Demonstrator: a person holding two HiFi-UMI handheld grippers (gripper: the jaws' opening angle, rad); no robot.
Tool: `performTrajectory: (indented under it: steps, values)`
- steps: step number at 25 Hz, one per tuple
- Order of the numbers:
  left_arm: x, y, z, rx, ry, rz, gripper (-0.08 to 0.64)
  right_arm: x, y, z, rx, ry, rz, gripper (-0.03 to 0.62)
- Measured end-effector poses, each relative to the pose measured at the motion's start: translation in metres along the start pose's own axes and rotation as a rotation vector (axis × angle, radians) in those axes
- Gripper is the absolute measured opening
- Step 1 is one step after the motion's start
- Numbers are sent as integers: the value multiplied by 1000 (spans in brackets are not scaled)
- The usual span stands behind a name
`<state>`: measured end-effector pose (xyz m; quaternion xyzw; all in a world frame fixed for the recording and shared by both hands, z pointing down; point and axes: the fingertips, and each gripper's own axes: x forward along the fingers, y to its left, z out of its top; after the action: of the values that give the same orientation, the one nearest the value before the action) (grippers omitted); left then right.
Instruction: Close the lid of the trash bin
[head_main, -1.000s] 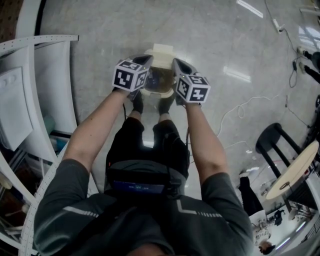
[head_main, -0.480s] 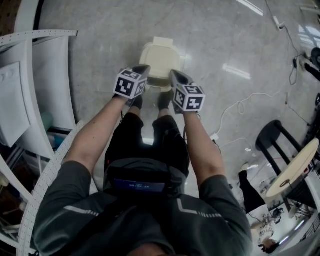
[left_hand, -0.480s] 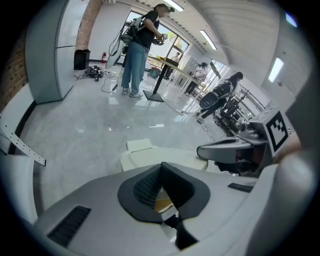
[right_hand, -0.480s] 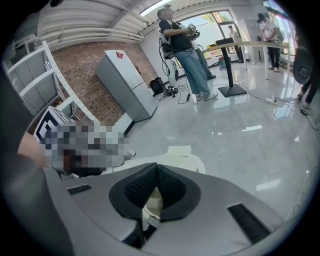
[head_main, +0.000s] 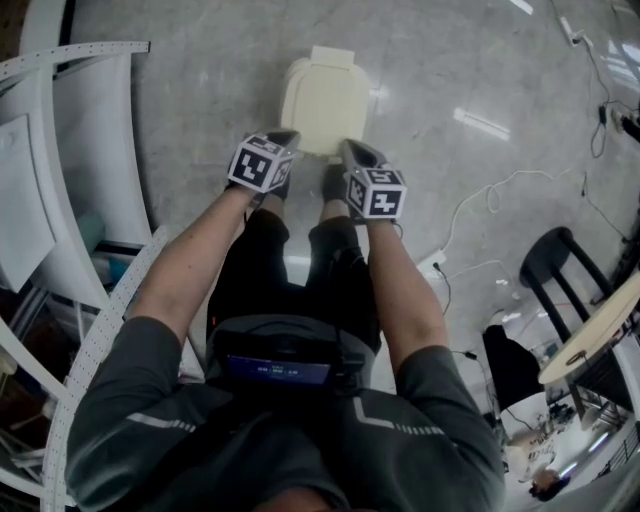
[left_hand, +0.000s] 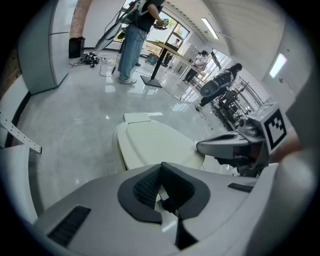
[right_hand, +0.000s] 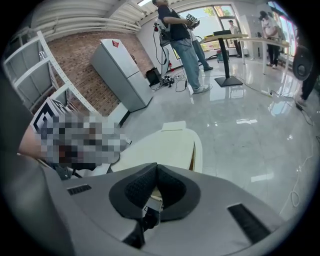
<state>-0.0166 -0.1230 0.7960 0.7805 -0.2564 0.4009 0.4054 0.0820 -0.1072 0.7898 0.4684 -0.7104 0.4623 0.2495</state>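
**Head view.** The bin stands on the floor at 12 o'clock from the person. One second ago the lid was raised and the bin's interior showed. The lid now lies flat over the opening, and no interior shows. The left gripper sits at 7 o'clock of the lid and the right gripper at 5 o'clock. Both have drawn back towards the near rim.

**Left gripper view.** The fingers of the left gripper are closed tip to tip, with nothing between them. The lid lies ahead at 12 o'clock, clear of the fingers. The right gripper shows at 3 o'clock, at the lid's edge. Contact cannot be confirmed.

**Right gripper view.** The fingers of the right gripper are closed and empty. The lid lies ahead, level on the bin.

**Assessment.** The closing step appears complete. Only withdrawal remains.
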Motion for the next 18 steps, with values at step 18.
performTrajectory:
  steps: [18]
  values:
    - [51,20,-56,-74,83,-14,-3,43,-34,-54,11,78,-60,12]
